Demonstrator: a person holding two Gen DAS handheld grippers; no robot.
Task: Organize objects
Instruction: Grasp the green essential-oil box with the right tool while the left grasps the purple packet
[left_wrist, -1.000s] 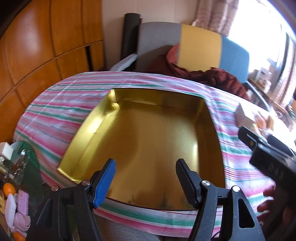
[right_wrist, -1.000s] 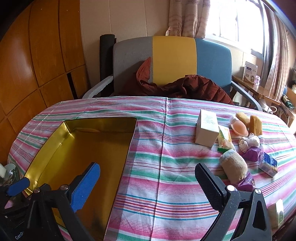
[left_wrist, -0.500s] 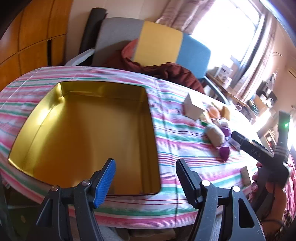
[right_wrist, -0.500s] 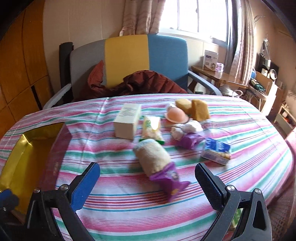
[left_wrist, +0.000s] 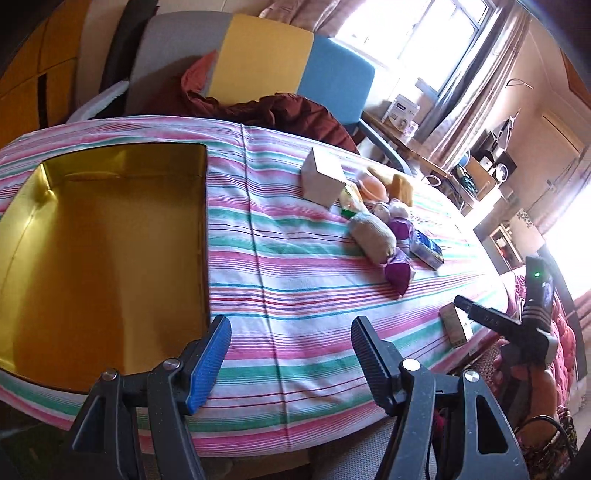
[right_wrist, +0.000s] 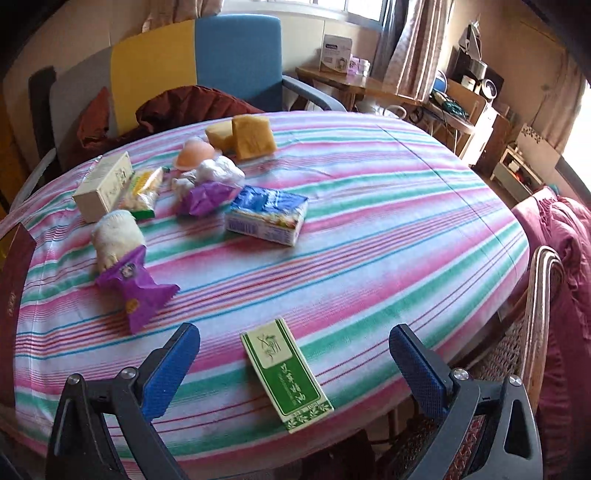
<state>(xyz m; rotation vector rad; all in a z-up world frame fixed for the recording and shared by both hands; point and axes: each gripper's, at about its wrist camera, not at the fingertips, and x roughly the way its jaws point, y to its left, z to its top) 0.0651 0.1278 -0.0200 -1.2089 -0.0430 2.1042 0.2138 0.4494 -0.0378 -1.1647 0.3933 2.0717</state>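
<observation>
— While the right gripper (right_wrist: 293, 363) hangs low over the table's near edge, what lies between its fingers?
— A green box (right_wrist: 286, 374), flat on the striped cloth (right_wrist: 369, 229), untouched; the jaws gape wide.
— And the left gripper (left_wrist: 290, 350)?
— Spread apart too, holding nothing, just beside the gold tin (left_wrist: 99, 251).

Both cameras look forward between their own tongs, low over the near edge of the striped surface (left_wrist: 295, 258). The left view faces the gold tin (left_wrist: 103, 251); the right view looks further right, close above a green box (right_wrist: 286, 373). Both share the purple packet (left_wrist: 399, 271) cluster.
</observation>
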